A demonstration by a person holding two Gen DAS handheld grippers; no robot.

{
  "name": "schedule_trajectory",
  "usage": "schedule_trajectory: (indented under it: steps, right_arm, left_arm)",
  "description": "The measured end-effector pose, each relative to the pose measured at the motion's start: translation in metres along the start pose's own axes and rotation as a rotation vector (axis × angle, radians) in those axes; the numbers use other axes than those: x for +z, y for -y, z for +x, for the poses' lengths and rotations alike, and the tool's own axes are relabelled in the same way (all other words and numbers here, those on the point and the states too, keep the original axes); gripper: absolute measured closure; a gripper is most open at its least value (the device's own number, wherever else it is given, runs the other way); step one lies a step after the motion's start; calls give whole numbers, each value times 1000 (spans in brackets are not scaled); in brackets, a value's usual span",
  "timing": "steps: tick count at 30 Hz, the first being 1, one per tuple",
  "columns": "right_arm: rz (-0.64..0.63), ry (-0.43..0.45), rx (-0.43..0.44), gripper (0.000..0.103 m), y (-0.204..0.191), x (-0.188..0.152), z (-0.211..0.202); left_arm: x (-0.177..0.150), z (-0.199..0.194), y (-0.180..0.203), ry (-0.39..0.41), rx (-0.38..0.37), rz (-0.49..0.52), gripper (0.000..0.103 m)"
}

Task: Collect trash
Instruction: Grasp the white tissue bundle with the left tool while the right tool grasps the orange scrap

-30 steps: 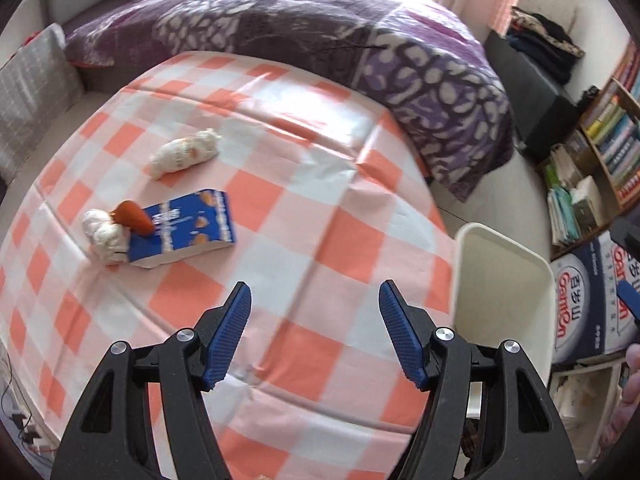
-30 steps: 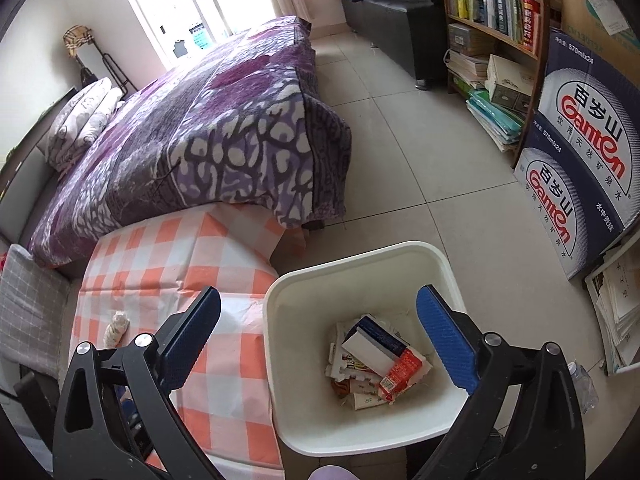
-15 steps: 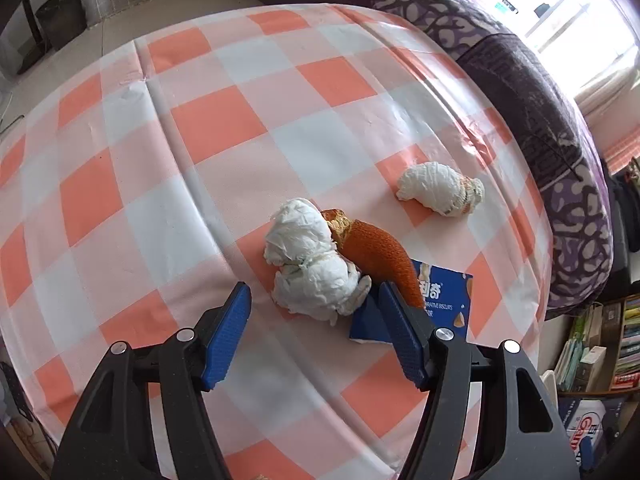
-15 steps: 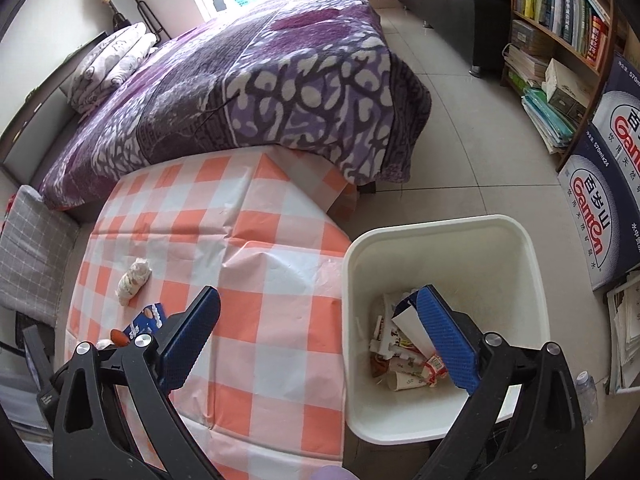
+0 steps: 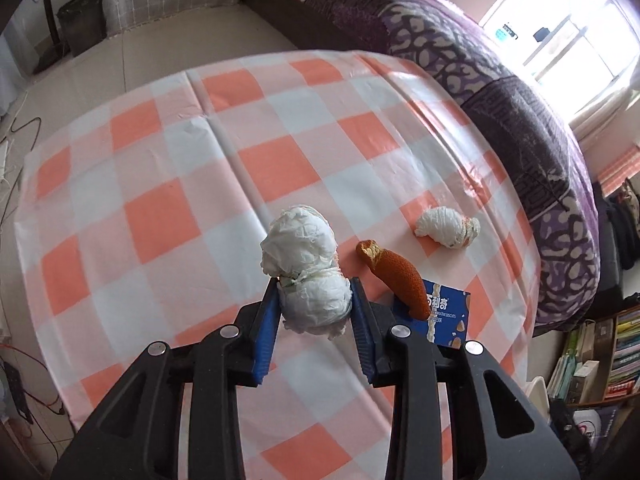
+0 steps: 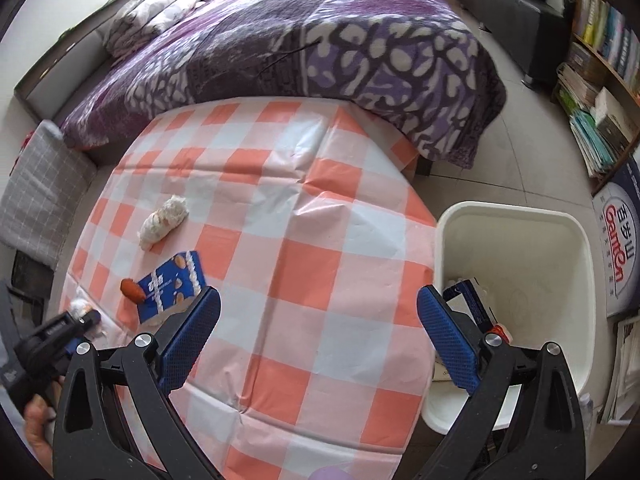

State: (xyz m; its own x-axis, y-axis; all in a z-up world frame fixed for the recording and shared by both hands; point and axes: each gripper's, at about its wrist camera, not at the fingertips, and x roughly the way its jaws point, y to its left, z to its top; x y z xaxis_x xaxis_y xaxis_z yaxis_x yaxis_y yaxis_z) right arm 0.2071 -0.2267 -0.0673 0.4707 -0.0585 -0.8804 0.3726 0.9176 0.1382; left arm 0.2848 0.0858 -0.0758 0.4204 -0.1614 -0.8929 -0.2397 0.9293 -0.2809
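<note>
I took the blue rectangular biscuit box (image 5: 446,314) on the orange-and-white checked plastic tablecloth (image 5: 168,216) as my landmark and went left to right.

Left of the box, my left gripper (image 5: 315,280) had its jaws closing around the crumpled white tissue wad (image 5: 306,264). The blue pads (image 5: 267,320) flanked its lower lobe and seemed to touch it, the upper lobe sticking out past the tips. Likely chosen first because it was the outermost piece, with free cloth on its far side for the fingers. In the right wrist view that gripper sat at the table's left rim, so there was little cloth behind it but open air for lifting.

Leaning on the box's left end lay the curled orange peel (image 5: 396,276), touching the box and just beside the wad; a swing toward the box would knock it, I judged.

Beyond the box, toward the purple patterned bedspread (image 6: 320,40), sat a second smaller white tissue roll with brownish stains (image 5: 448,227), apart from everything and easy to reach.

Right of the box, my right gripper (image 6: 318,328) hung over bare checks with jaws spread wide, gripping nothing. Further right, off the table edge, stood the white square plastic bin (image 6: 576,248), already holding some trash, its top unobstructed. The cloth between box and bin was bare, so the carry path looked free.
</note>
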Motion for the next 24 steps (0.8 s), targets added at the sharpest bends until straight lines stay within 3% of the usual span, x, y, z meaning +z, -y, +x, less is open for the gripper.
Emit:
schedule_trajectory:
  steps: [5, 10, 12, 16, 20, 24]
  right_arm:
    - [-241, -23, 52, 11, -69, -9, 25]
    - [-416, -13, 109, 12, -142, -4, 47]
    - [-478, -12, 114, 16, -165, -4, 58]
    - [-513, -68, 102, 45, -191, -6, 87]
    - [-516, -35, 104, 89, -202, -6, 92]
    - [-448, 25, 167, 90, -198, 3, 67]
  left_arm:
    - [4, -73, -9, 108, -65, 6, 69]
    - [10, -128, -4, 278, -35, 78, 69]
    - [13, -138, -5, 307, -38, 83, 69]
    - [18, -148, -14, 316, -70, 65, 69]
    - [21, -146, -25, 307, -70, 43, 69]
    - [22, -143, -33, 296, -72, 25, 69]
